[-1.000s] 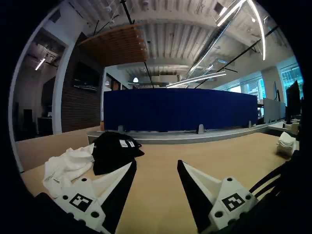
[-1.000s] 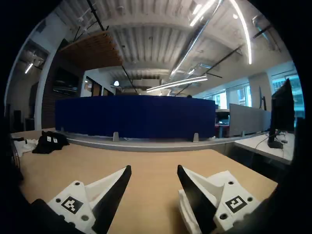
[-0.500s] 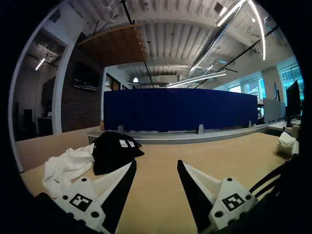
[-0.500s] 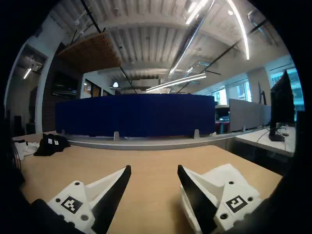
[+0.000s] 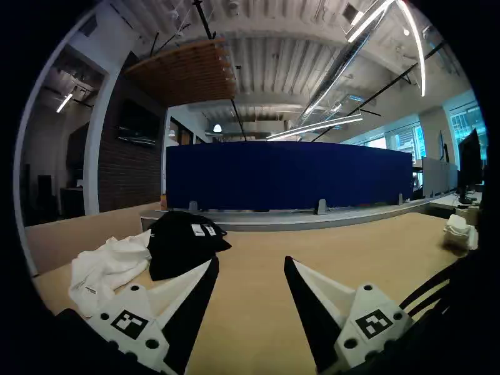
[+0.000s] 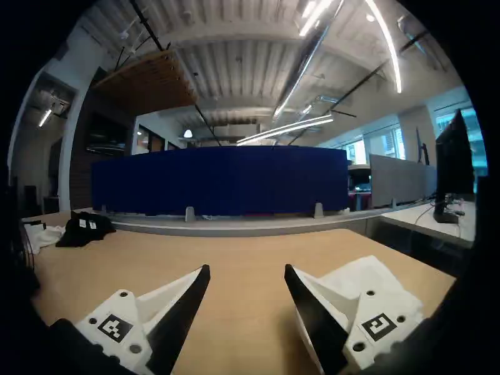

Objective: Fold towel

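A crumpled white towel (image 5: pixel 103 269) lies on the wooden table (image 5: pixel 262 325) at the left, touching a black cloth (image 5: pixel 181 240) with white tags. My left gripper (image 5: pixel 250 262) hovers low over the table just right of them, open with nothing between its fingers. A folded white towel (image 5: pixel 459 231) sits far right on the table. In the right gripper view that folded white towel (image 6: pixel 375 275) lies under and beyond the right finger of my right gripper (image 6: pixel 247 270), which is open and holds nothing. The black cloth (image 6: pixel 84 228) and the white towel (image 6: pixel 40 236) are far off at the left.
A blue partition (image 5: pixel 287 175) on grey feet runs along the table's far edge. Beyond the table's right edge (image 6: pixel 406 256) stand another desk and a dark monitor (image 6: pixel 453 169). Bare wood stretches between the cloths and the folded towel.
The right gripper has drawn back and tilted slightly, so more of the folded white towel shows beyond its right finger. The left gripper has hardly moved.
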`<state>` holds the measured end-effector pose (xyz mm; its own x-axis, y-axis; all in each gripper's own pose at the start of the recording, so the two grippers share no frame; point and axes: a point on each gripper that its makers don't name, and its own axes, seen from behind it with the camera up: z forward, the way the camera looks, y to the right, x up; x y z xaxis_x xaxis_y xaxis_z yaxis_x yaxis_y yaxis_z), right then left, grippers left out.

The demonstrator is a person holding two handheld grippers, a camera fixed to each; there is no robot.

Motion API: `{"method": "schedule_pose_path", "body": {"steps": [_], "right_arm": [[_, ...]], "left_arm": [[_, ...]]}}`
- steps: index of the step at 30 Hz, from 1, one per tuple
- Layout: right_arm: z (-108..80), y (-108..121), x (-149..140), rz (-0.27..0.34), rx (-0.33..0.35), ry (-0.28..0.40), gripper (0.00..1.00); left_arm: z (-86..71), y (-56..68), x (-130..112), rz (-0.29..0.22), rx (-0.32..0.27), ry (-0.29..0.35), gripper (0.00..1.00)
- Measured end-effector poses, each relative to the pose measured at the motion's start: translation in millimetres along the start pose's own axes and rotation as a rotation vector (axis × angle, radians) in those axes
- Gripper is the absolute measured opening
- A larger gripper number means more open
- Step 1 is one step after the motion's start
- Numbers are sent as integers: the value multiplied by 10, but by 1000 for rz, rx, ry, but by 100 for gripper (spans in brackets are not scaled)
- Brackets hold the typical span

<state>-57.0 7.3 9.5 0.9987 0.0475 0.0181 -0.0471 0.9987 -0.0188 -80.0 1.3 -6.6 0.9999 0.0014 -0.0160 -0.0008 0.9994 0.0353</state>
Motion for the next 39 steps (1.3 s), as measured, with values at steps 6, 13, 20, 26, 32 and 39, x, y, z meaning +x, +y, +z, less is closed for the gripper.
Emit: {"method": "schedule_pose_path", "body": {"steps": [6,13,20,26,32,39], "right_arm": [[-5,-15,-25,-3,0,5,92],[-24,-46,-34,-13,3,10,92],[-40,-60,-43,-21,2,19,92],[-55,-59,-28,-20,2,22,92],[-66,-59,-21,-20,3,23,93],[-72,-65,-13,-19,4,24,93]], "left_arm": [[1,-1,1,0,0,0,77],[3,1,0,0,0,0,77],[1,-5,3,0,0,0,76],[-2,-4,2,0,0,0,76],[-1,-6,4,0,0,0,77],[-8,-12,7,0,0,0,77]]}}
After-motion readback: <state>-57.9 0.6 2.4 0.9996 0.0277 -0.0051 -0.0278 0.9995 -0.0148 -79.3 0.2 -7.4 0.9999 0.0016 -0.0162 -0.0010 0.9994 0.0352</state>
